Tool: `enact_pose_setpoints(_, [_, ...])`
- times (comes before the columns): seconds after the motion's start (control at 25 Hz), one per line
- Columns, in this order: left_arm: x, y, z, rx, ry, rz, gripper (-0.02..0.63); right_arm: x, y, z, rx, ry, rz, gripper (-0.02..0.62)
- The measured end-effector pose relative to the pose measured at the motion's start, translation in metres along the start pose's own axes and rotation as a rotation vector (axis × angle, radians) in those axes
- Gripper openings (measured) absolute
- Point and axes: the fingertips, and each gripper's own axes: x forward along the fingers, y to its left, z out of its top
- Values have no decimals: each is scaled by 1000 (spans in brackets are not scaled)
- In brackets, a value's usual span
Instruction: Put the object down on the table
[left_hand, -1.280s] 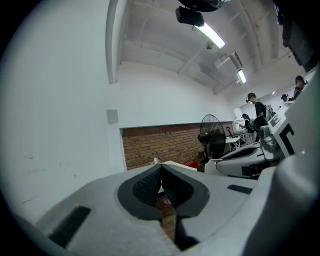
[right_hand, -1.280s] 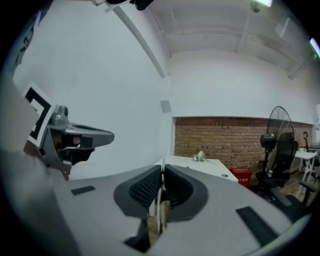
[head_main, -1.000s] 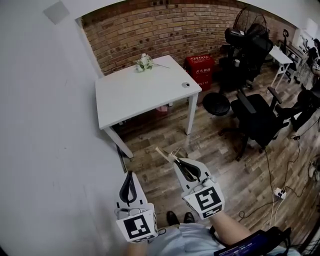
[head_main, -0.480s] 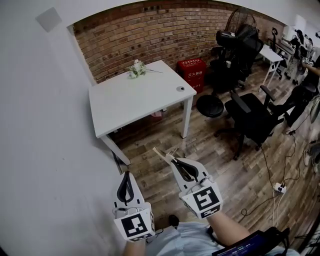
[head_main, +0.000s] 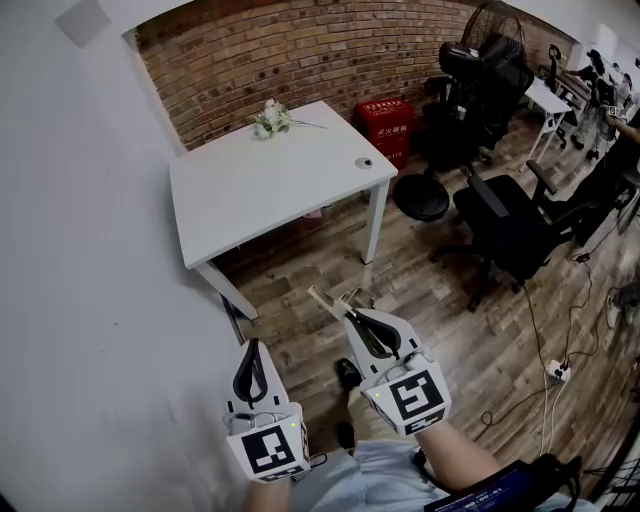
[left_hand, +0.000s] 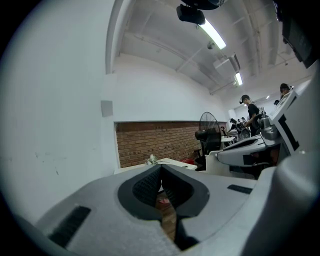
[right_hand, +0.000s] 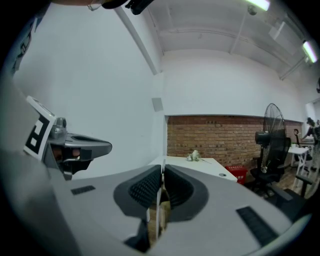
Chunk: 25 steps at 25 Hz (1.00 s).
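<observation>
Where the right gripper (head_main: 347, 316) is held: low in the head view, right of centre, out over the wooden floor (head_main: 440, 300), its marker cube nearest the person.
Right jaws: closed on a thin wooden piece (head_main: 325, 300). The right gripper view shows this pale slat pinched edge-on between the ribbed pads (right_hand: 145, 189), with almost no gap on either side.
Thin wooden piece: projects past the jaw tips, pointing up and left toward the table. It hangs in the air above the floor, well apart from the tabletop.
Left gripper (head_main: 256, 346): just beside the right one, nearer the white wall (head_main: 90, 300), also over the floor.
Left jaws: tips brought together with nothing between them. The left gripper view shows only an oval opening behind the meeting tips.
Table (head_main: 270, 190): white, standing in the corner formed by the white wall and the brick wall (head_main: 300, 50), well ahead of both grippers.
On the table: a sprig of white flowers (head_main: 268, 118) near the far edge, and a small round object (head_main: 364, 163) near the right-hand corner, too small to identify.
Beyond the table: a red crate (head_main: 388, 120) against the brick wall, a black round stool (head_main: 420, 197), black office chairs (head_main: 510, 225) and a standing fan (head_main: 497, 25).
Person: a dark shoe (head_main: 347, 373) on the floor, between the two grippers.
</observation>
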Motion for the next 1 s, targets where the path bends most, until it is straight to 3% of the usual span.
enact_pose_setpoints(0.56, [142,37,-13,53,65,53,9,142,-61,-19,82,70,84,29])
enact_pose_setpoints(1.0, [248,59,12,75,52,123,9,244,-126,6,75,33,140,28])
